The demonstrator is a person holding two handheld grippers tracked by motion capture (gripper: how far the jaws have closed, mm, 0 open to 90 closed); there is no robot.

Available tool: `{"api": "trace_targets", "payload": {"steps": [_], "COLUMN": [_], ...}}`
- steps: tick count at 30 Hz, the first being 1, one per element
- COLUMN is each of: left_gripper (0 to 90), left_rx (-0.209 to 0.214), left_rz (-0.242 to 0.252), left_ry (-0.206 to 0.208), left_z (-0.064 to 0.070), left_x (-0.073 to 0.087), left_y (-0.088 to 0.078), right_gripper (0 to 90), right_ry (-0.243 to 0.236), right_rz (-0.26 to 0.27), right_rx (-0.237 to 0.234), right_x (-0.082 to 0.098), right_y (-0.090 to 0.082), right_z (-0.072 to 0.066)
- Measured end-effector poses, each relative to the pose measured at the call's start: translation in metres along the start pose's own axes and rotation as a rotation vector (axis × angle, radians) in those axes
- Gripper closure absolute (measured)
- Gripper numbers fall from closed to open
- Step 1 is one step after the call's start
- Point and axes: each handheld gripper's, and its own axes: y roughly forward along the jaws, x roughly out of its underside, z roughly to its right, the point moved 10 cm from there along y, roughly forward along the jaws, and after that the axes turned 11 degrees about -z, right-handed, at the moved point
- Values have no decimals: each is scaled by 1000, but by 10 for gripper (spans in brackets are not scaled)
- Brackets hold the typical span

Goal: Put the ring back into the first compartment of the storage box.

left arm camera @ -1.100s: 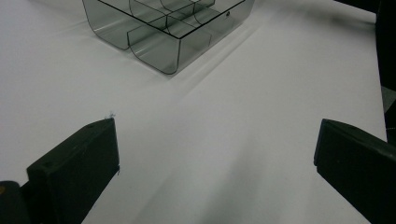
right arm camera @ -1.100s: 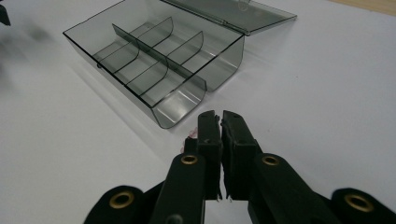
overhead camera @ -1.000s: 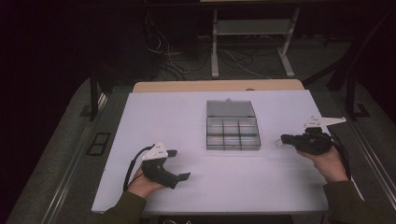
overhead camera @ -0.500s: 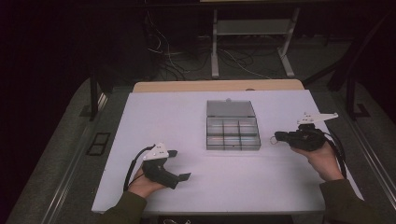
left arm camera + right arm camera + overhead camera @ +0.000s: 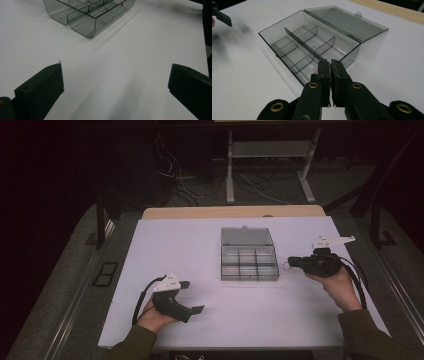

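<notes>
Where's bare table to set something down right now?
Widest bare patch: left of the organizer box, beyond the left claw. The front strip between both hands is also free. It is tight between the box and the right claw.

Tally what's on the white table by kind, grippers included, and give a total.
Clear compartment box, lid open: 1
Handheld grippers: 2, the left gripper and the right gripper
Total: 3

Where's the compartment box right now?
In the high view the compartment box sits open mid-table, just left of the right gripper.
</notes>
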Motion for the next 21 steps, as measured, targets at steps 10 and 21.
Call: {"api": "trace_targets", "payload": {"steps": [10, 21], "left_gripper": [0, 0], "left_rx": [-5, -5], "left_rz": [1, -3], "left_ry": [1, 2], "left_z": [0, 0], "left_x": [0, 0], "left_y": [0, 0], "right_gripper": [858, 858], "right_ry": [-15, -18], "right_rz": [-1, 10], "right_rx": [-12, -21], "right_x": [-11, -24], "right_y": [8, 13], "right_z": [-5, -8]}}
